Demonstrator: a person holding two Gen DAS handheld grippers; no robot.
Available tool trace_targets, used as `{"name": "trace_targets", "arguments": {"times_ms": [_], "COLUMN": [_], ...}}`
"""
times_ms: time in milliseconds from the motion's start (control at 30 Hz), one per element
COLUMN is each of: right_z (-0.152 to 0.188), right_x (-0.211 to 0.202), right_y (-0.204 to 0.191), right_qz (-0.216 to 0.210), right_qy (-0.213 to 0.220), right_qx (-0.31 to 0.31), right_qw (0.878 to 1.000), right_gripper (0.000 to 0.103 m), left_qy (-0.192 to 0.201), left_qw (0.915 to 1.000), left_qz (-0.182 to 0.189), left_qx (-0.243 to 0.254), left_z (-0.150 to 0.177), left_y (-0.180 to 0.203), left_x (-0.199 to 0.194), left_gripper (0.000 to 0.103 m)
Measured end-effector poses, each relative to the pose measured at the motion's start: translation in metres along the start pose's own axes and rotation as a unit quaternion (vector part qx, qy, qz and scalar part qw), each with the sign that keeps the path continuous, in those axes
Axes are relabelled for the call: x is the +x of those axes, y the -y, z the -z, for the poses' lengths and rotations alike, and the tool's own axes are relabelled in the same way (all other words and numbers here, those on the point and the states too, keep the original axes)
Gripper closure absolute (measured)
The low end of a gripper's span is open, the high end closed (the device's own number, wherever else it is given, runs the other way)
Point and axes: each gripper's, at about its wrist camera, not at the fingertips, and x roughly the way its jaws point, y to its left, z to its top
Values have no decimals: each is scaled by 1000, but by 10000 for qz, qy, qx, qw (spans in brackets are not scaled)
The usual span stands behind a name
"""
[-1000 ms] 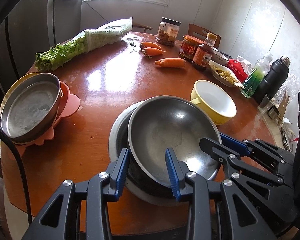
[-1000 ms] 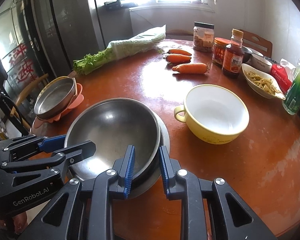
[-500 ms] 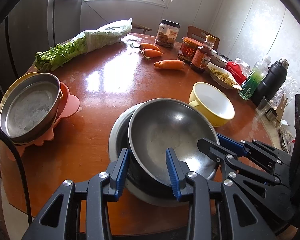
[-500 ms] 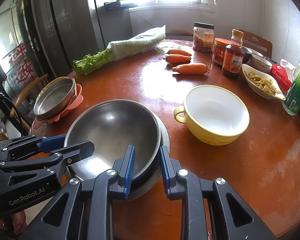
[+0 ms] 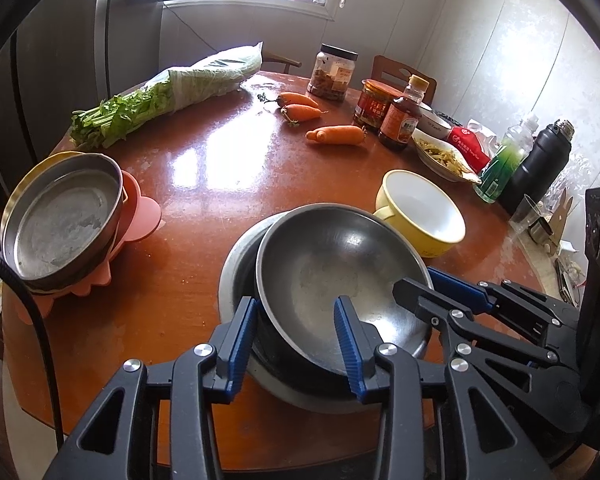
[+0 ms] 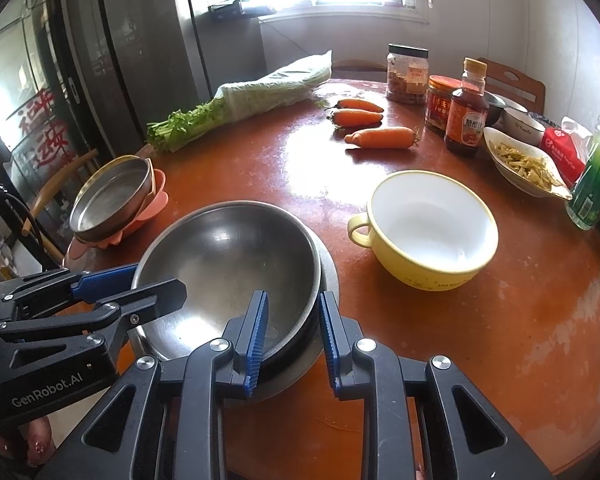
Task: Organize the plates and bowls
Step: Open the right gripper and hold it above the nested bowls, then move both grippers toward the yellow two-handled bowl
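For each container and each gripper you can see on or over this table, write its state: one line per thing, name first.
Steel bowl: empty, nested on a steel plate.
Yellow bowl: empty, upright.
Flat steel dish: empty, stacked on pink dishes.
Sauce bottle: capped, upright.
Clear jar: lidded.
White dish: holds food.
Left gripper: jaws opening astride the steel bowl's rim.
Right gripper: shut on the steel bowl's rim.

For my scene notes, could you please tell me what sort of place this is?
Most likely a home kitchen or dining corner: a round wooden table carries carrots, bagged celery and sauce jars, with a tall dark fridge beside a window.
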Motion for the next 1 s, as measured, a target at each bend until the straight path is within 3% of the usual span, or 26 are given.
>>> {"name": "trace_targets", "arguments": {"times_ms": [1000], "right_z": [4], "right_x": [-43], "right_y": [52], "right_qz": [8], "right_qy": [422], "right_qx": [521], "right_qw": [9978], "right_gripper": [64], "left_qy": [399], "left_qw": [9990], "left_qz": [-88], "left_qx": [185], "left_z": [-13], "left_y": [23], "left_x": [-28], "left_gripper": [53]}}
